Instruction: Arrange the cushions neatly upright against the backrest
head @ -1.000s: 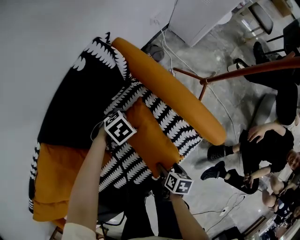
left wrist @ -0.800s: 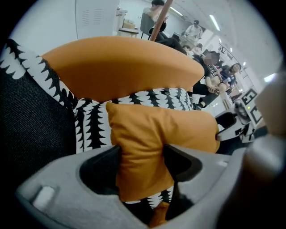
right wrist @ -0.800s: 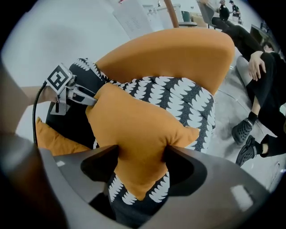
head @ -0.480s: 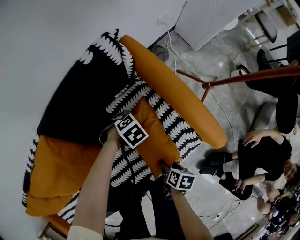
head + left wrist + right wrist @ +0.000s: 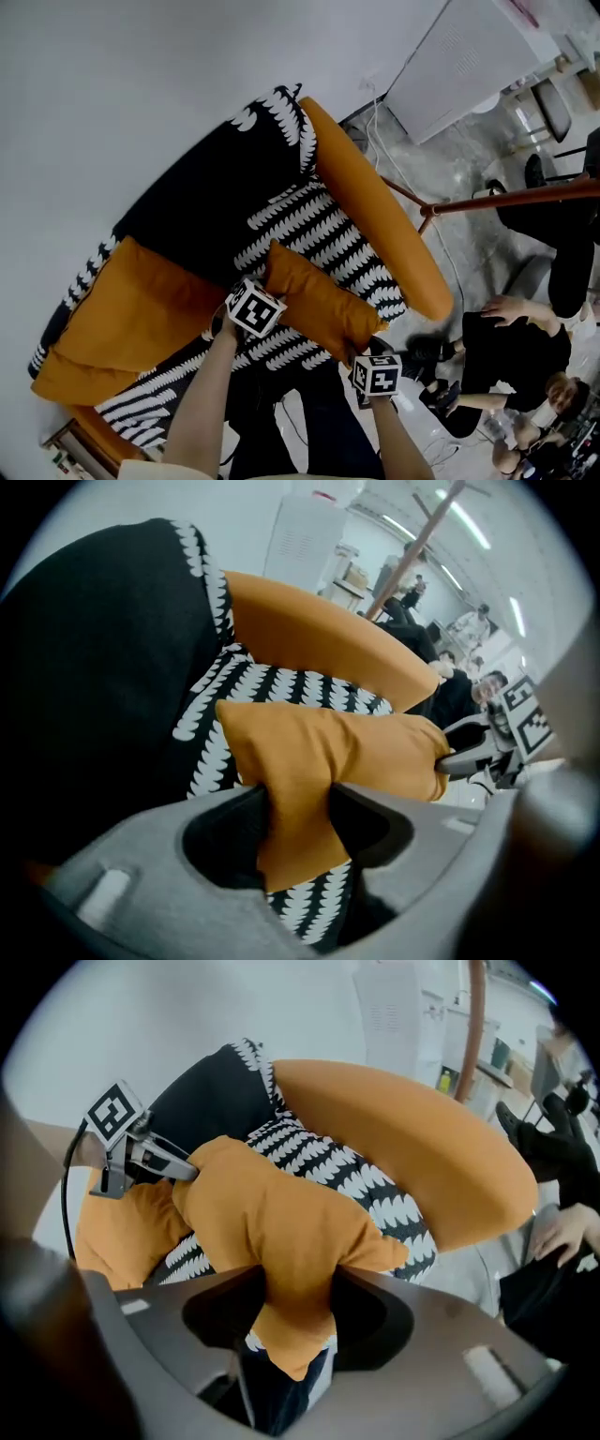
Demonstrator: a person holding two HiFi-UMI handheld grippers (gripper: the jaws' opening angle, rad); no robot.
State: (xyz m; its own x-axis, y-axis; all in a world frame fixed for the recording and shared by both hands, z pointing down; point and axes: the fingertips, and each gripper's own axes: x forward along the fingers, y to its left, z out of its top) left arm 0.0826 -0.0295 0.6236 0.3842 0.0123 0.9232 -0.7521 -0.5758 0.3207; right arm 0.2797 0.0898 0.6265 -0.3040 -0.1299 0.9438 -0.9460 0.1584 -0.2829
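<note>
A small orange cushion (image 5: pixel 319 305) hangs just over the black-and-white patterned sofa seat (image 5: pixel 309 225), pinched at both ends. My left gripper (image 5: pixel 272 300) is shut on its left corner, where the fabric bunches between the jaws (image 5: pixel 298 822). My right gripper (image 5: pixel 361 354) is shut on the opposite corner (image 5: pixel 298 1307). Both sets of jaws have just been closing with the cushion's fabric between them. A bigger orange cushion (image 5: pixel 131 314) lies at the left against the black backrest (image 5: pixel 206 202).
A long orange armrest bolster (image 5: pixel 375 220) runs along the sofa's right side. Beyond it are a brown pole (image 5: pixel 506 199), a white cabinet (image 5: pixel 469 56), cables on the floor and people sitting at the right (image 5: pixel 511 347).
Both grippers went from resting at the small cushion's ends to pinching its corners, and the cushion has come up a little. The left hand moved across, and both grippers rolled.
</note>
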